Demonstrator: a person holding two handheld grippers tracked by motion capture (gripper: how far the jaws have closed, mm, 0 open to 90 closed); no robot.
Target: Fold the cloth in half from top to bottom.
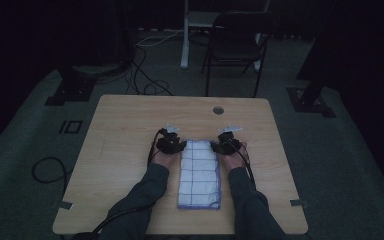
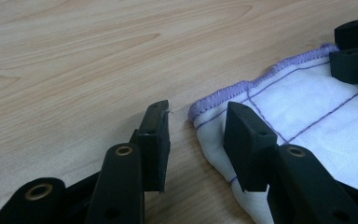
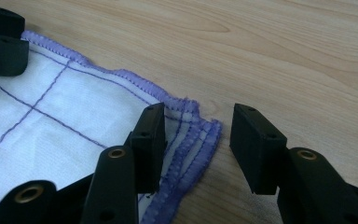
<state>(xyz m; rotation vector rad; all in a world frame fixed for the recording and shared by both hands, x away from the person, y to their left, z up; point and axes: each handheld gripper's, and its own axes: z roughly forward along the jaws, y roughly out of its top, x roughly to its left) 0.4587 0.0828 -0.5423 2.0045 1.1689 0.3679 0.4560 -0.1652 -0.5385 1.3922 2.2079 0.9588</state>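
High view: a folded cloth (image 1: 199, 173) (white, purple-gridded) is laid toward the tabletop's (image 1: 130, 120) near edge, flanked at its far corners. Left gripper view: the left gripper (image 2: 196, 135) is spread around one corner. Right gripper view: the right gripper (image 3: 196, 140) is spread likewise

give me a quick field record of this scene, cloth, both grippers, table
cloth: white towel with purple grid lines and purple stitched hem, folded, lying flat
left gripper: jaws open, straddling the towel's far left corner
right gripper: jaws open, straddling the far right corner, layered hems visible
table: light wood, round hole near far edge
beyond table: folding chair, floor cables
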